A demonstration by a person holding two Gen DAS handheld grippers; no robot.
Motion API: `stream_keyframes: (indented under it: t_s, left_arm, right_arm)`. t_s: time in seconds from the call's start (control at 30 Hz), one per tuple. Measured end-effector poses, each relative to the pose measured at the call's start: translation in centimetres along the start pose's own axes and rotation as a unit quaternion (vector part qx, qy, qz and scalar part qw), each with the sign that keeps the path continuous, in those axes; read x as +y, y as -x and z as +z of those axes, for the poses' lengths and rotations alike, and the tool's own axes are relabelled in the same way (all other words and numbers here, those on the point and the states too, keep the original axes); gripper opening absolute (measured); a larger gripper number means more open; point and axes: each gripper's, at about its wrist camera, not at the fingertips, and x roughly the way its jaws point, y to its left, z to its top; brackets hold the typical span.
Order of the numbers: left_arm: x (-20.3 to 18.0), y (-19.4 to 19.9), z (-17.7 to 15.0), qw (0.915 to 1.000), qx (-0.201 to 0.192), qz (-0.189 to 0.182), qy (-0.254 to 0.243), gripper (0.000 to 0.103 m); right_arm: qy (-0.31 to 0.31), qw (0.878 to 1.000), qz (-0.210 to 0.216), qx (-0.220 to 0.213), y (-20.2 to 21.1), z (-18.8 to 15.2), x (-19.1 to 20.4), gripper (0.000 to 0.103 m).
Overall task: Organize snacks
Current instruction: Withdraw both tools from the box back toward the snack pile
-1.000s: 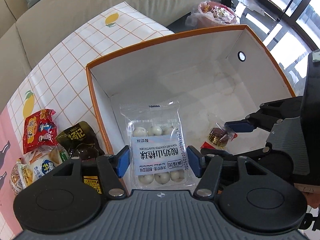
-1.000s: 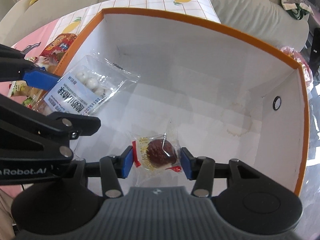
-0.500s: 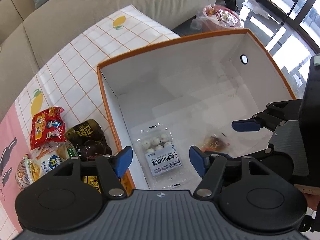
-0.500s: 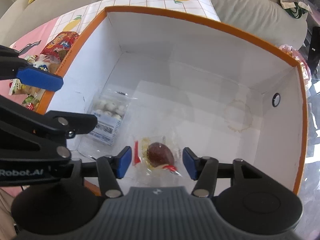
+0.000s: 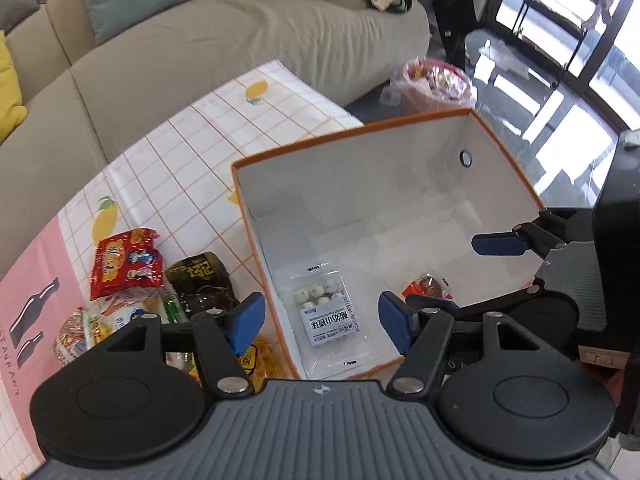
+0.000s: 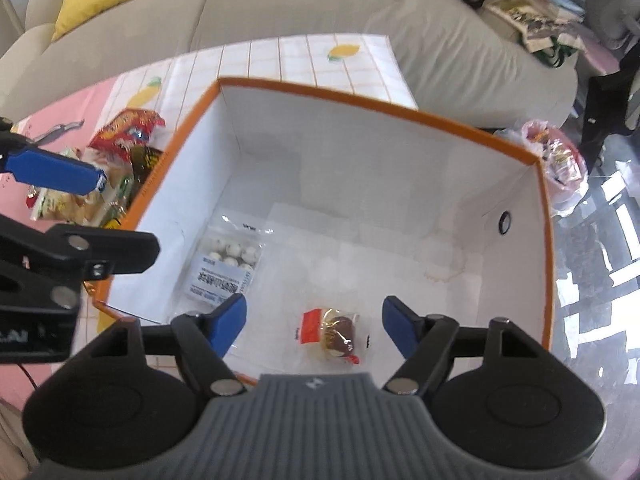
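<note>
The box [image 6: 392, 116] is white inside with an orange rim, and two snacks lie flat on its floor. By the left wall lies the clear pack [image 6: 226, 264] of white yogurt-coated balls with a pale blue label; well apart from it lies a small clear wrapper with a red end holding one dark brown sweet [image 6: 334, 334]. The left gripper [image 5: 320, 320] hangs above the pack, jaws apart and empty. The right gripper [image 6: 314, 326] hangs above the sweet, jaws opening, pads clear of it. Outside the box, on the checked cloth [image 5: 192, 152], lies a heap of packets [image 5: 132, 280], red, dark and yellow.
</note>
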Motion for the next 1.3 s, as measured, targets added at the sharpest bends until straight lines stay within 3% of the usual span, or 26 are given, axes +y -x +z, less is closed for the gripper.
stream_keyframes:
  t_s: [0.23, 0.5, 0.7, 1.03, 1.3]
  left_arm:
    - [1.9, 3.9, -2.4, 0.998, -0.052, 0.024, 0.028, 0.077]
    - [5.1, 7.1, -6.9, 0.9925, -0.086, 0.043, 0.075, 0.077]
    - [8.7, 8.5, -10.8, 0.9828, -0.109, 0.076, 0.129, 0.077]
    - [14.4, 7.7, -15.9, 0.9722, -0.118, 0.107, 0.172, 0.077]
    - [18.1, 6.0, -18.3, 0.9705, -0.106, 0.089, 0.197, 0.077]
  right_arm:
    - [-0.013, 0.997, -0.028, -0.073, 3.8, -1.5, 1.8, 0.077]
    - [-0.039, 0.99, 0.003, -0.137, 6.8, -3.1, 5.8, 0.077]
    - [-0.018, 0.985, 0.012, -0.172, 7.4, -4.1, 10.5, 0.077]
    - [0.06, 0.984, 0.048, -0.16, 4.9, -5.0, 17.9, 0.077]
    - [0.113, 0.983, 0.046, -0.137, 2.0, -3.2, 20.5, 0.075]
